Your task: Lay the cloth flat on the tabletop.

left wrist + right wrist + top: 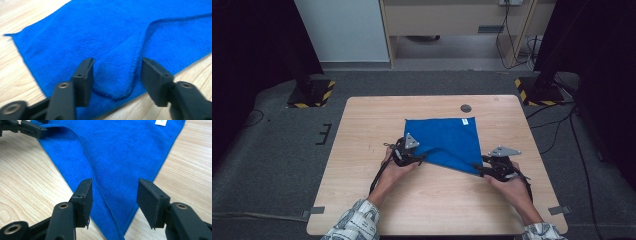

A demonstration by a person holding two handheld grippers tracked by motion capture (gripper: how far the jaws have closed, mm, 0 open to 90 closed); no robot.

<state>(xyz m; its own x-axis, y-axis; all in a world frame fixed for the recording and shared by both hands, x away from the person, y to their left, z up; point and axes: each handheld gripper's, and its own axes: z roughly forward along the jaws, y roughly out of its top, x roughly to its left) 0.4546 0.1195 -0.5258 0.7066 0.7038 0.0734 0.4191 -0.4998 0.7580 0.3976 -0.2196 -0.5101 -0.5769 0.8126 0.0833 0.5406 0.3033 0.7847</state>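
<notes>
Black jaws of the left gripper (116, 80) stand apart in the left gripper view, a folded-over corner of the blue cloth (120, 42) lying between them with neither pad pressing it. Likewise the right gripper (113, 203) is parted astride the cloth's near point, nothing clamped.

From the high view, the cloth (447, 140) lies flat on the desk (362, 200), a little toward the far right corner, folded so that one long slanted edge runs between the two hands, from the left gripper (408, 152) to the right gripper (492, 167) nearer the front edge. Each hand sits at its own end of that edge, so the cloth spreads away from both, toward the far edge.
</notes>
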